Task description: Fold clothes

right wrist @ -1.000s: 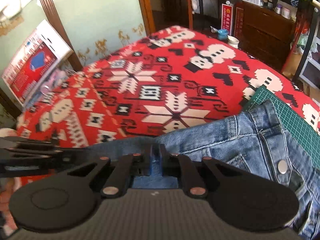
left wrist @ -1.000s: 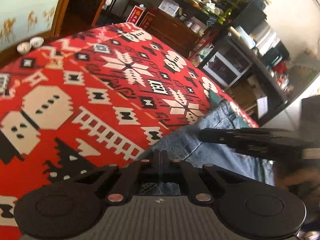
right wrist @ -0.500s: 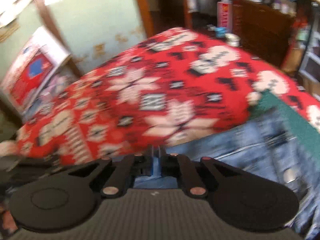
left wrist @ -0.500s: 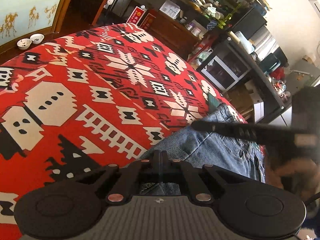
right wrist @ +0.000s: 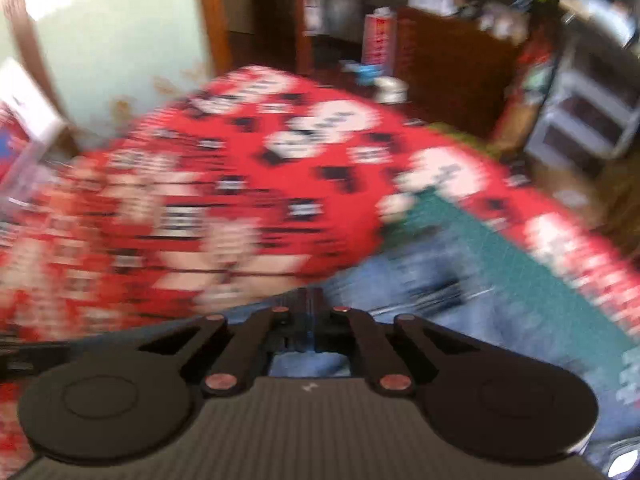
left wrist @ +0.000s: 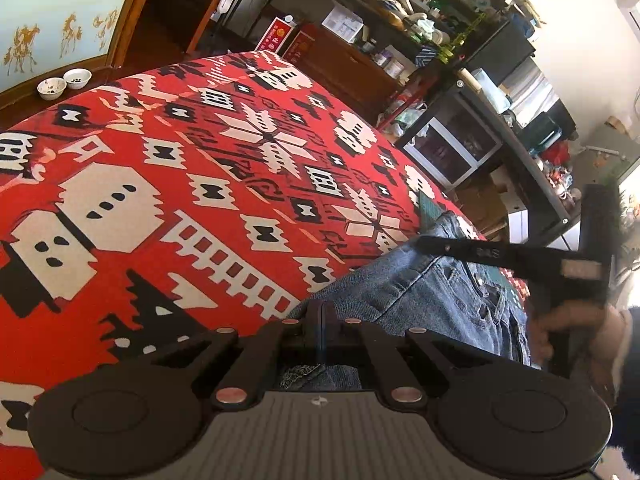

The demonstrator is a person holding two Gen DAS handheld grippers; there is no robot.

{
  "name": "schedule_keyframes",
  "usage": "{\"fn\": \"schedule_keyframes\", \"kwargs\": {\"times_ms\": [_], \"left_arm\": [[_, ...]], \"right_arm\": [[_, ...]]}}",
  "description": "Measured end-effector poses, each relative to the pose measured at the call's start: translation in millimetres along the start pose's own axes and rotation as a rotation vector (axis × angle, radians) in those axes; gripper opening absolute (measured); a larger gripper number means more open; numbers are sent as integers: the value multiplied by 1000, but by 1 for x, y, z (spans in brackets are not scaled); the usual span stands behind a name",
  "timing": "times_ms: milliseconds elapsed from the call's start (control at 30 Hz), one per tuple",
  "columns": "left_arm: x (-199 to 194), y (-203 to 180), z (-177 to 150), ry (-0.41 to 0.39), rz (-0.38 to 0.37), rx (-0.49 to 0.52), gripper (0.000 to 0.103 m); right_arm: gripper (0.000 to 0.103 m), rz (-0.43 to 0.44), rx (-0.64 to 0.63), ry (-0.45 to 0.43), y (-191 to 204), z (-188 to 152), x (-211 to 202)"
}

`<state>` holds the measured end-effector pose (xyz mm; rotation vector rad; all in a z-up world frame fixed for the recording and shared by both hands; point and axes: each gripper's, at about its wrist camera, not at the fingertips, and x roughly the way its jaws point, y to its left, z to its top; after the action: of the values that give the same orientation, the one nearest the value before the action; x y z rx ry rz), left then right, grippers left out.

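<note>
Blue denim jeans [left wrist: 420, 292] lie on a bed covered by a red patterned blanket [left wrist: 180, 184]. My left gripper [left wrist: 322, 310] is shut on a denim edge at the jeans' near end. To the right in the left wrist view, a hand [left wrist: 568, 332] holds the right gripper's black body [left wrist: 500, 256] above the jeans' waist. The right wrist view is motion-blurred. In it my right gripper [right wrist: 308, 300] is shut with blue denim between its fingers, and the jeans [right wrist: 440, 292] spread to the right over a green cutting mat [right wrist: 500, 240].
Two small white bowls [left wrist: 64, 84] sit on a wooden ledge beyond the bed's far left corner. A dark wooden cabinet [left wrist: 340, 68] and cluttered shelves [left wrist: 400, 8] stand behind the bed. A metal rack [left wrist: 480, 140] stands at its right side.
The right gripper and its hand have moved right and up in the left wrist view. The right wrist view has swung and blurred. More of the jeans shows beside the left gripper.
</note>
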<state>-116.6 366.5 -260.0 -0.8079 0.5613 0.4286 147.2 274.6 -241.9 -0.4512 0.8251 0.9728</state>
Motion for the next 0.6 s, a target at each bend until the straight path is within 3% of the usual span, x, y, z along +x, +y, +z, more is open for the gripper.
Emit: {"fn": "schedule_keyframes", "kwargs": {"times_ms": [233, 367, 467, 600], "left_arm": [[0, 2, 0, 3, -7, -10, 2], [1, 1, 1, 3, -8, -15, 2], [1, 1, 1, 3, -7, -15, 2], [0, 2, 0, 2, -10, -18, 2]], "right_arm": [[0, 22, 15, -18, -11, 5, -4], [1, -35, 65, -30, -22, 7, -13], [0, -37, 99, -1, -34, 5, 0], [0, -38, 96, -29, -37, 11, 7]]}}
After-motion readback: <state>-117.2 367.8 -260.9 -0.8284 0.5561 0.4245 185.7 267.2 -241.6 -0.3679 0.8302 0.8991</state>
